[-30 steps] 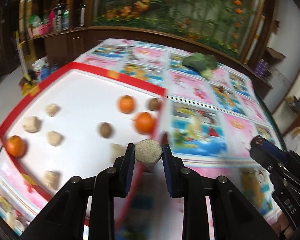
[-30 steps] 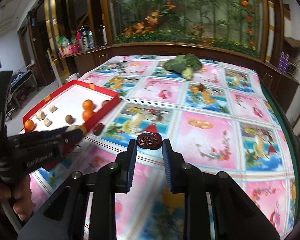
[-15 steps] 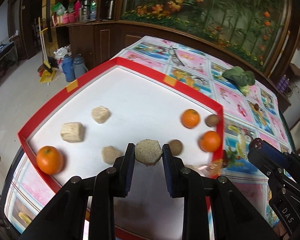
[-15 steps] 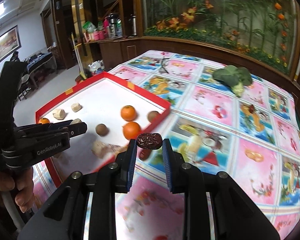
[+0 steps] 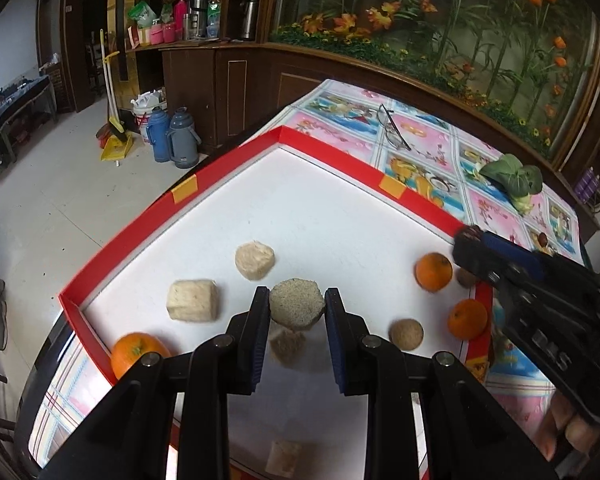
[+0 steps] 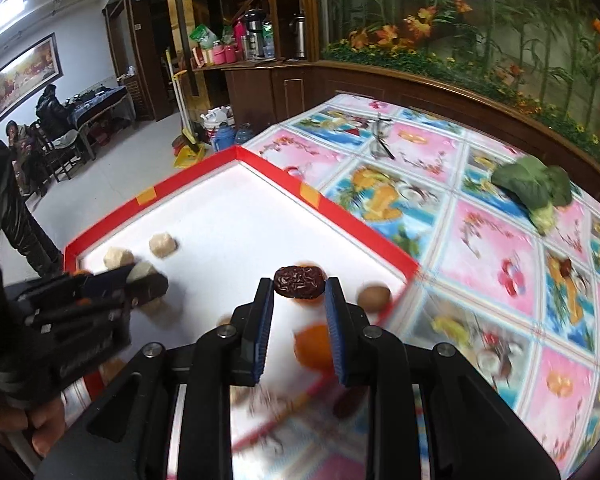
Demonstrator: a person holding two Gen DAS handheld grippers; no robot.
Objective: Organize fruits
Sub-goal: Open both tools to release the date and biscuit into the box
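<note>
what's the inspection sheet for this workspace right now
surface: table with picture-tile cloth; red-rimmed white tray on it
job's things: three oranges in the tray, e.g.; beige blocks, e.g.; two brown round fruits, e.g.
clutter: leafy green vegetable; glasses
grippers: left tongs shut on a speckled block; right tongs shut on a red date
cables: nothing seen
surroundings: flasks on the floor; seated people
</note>
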